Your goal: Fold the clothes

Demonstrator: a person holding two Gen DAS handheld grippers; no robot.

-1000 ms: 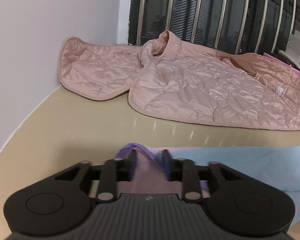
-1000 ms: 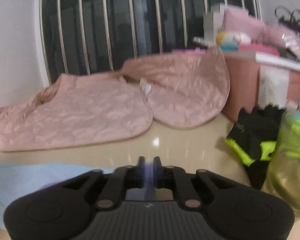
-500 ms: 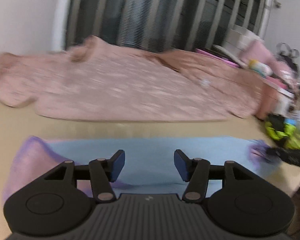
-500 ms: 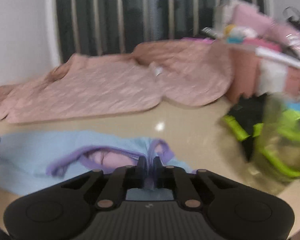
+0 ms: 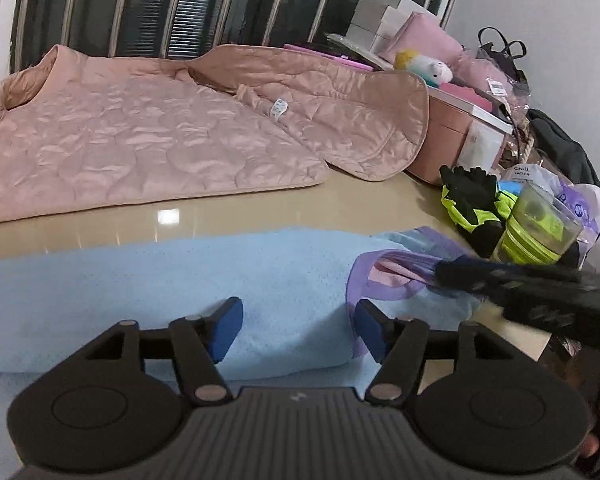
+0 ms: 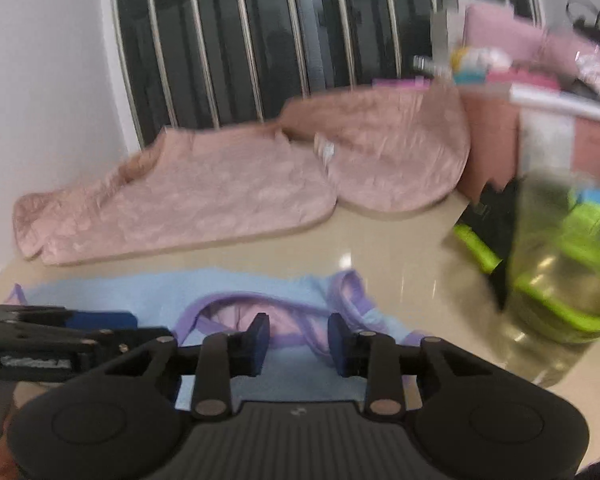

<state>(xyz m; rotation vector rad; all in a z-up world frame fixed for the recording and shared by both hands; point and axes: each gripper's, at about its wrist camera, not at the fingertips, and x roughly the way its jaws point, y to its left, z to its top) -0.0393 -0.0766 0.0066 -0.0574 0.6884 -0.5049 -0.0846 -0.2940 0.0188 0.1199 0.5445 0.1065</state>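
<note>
Blue garment (image 5: pixel 180 280) lies flat along the near edge of the bench (image 5: pixel 380 204), purple-trimmed neckline (image 6: pixel 268 312) at its right end. My left gripper (image 5: pixel 296 330): jaws released, over the cloth, holding nothing. My right gripper (image 6: pixel 294 344): jaws parted at the neckline, empty.

Risks, I judge: snagging the thin trim alone; a right-hand sweep knocking the green jar (image 6: pixel 568 264) just right of the garment.

Bench glossy beige. Pink quilted jacket (image 5: pixel 148 140) behind the garment, barred window (image 5: pixel 180 4) beyond.

Cluttered home (quilted jacket (image 5: pixel 148 148), plush toy (image 5: pixel 424 67))
</note>
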